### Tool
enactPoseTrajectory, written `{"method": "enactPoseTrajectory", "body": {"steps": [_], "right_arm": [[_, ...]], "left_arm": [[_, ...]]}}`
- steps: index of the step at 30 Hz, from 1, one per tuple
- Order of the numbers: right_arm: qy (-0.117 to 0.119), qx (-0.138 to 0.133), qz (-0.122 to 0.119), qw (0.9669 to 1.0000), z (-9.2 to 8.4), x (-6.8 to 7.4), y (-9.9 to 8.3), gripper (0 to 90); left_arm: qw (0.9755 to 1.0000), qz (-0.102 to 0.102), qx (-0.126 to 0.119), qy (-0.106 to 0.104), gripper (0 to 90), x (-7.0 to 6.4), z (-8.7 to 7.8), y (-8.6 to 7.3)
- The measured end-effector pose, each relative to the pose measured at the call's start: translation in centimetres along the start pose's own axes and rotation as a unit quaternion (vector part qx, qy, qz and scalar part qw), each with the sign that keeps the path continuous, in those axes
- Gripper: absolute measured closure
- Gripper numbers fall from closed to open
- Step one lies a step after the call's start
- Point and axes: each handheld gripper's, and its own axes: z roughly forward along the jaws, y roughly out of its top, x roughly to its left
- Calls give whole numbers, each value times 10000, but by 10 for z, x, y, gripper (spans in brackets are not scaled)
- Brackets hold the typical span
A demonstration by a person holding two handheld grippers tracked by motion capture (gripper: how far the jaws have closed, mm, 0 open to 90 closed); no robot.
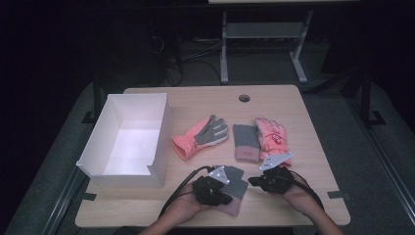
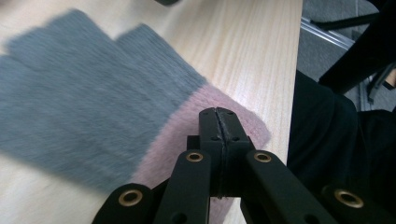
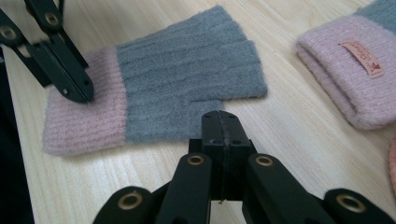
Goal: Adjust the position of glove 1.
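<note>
A grey knit fingerless glove (image 1: 238, 182) with a pink cuff lies flat near the table's front edge. My left gripper (image 1: 225, 199) is shut, and its closed tips (image 2: 218, 112) sit over the pink cuff of this glove (image 2: 84, 102); nothing shows between the jaws. My right gripper (image 1: 254, 182) is also shut, its tips (image 3: 220, 114) at the glove's thumb edge (image 3: 187, 79). From the right gripper view the left gripper (image 3: 77, 91) touches the cuff at the upper left.
The matching knit glove (image 1: 244, 142) (image 3: 355, 88) lies farther back, with a pink padded glove (image 1: 271, 134) to its right and an orange and grey glove (image 1: 200, 134) to its left. An open white box (image 1: 161, 132) stands at the left. Bare wooden table (image 1: 303, 200) shows at the front right.
</note>
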Motion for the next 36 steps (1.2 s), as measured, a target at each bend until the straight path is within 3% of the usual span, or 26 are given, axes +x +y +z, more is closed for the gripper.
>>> {"method": "enactPoseTrajectory", "body": {"steps": [1,2,3,4,7,8,12,19,26,31,36], "right_arm": [[0,0,0,10000,0,0,0,900],[5,-24,-2,10000,0,0,0,900],[5,-24,-2,10000,0,0,0,900],[9,-23,-5,10000,0,0,0,900],[-3,-61,2,10000,-1,-1,0,900],[-9,-55,44,10000,-1,-1,0,900],[-75,-103,99,9999,-4,-2,1,900],[-186,-240,246,9992,-10,-10,1,900],[-290,-369,326,9984,-15,-17,1,900],[-349,-385,431,9977,-16,-19,2,898],[-390,-405,551,9969,-16,-21,5,798]], "left_arm": [[10000,-11,0,81,896,2,-4,-1],[9995,-131,-5,298,897,8,-16,-10],[9995,-131,-5,298,897,8,-16,-10],[9985,-278,107,459,897,14,-25,-22],[9978,-387,197,492,897,18,-27,-34],[9982,-379,221,400,897,17,-24,-40],[9988,-293,247,315,897,13,-17,-35],[9997,-27,239,60,896,0,5,-14],[9997,103,177,-107,896,-7,23,1],[9997,184,157,-100,896,-7,25,5],[9999,97,34,102,834,-1,12,-3]]}}
